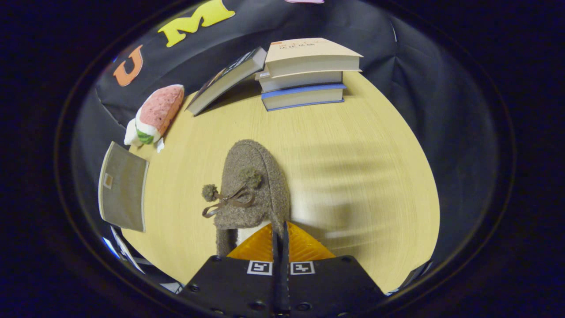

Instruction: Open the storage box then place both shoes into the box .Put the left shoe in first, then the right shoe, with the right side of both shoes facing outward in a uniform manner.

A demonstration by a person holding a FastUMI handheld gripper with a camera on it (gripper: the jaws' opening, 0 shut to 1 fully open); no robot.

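Seemingly mid-carry | gripper [280, 232] fingers pressed together on the heel rim of the brown slipper [254, 185], toe at 12 o'clock | grey box [122, 187] at 9 o'clock | risk: thin rim pinch slips, slipper swings or drops onto table [362, 176].

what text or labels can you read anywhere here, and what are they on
No text can be read.
Top book of the stack: a line of orange print on its cover, too small and blurred.
Leaning book: cover print too blurred.
Grey box: a small tag, unreadable.
Claw: two square black-and-white markers, patterns with no words; its fingers are closed on the brown shoe's collar.
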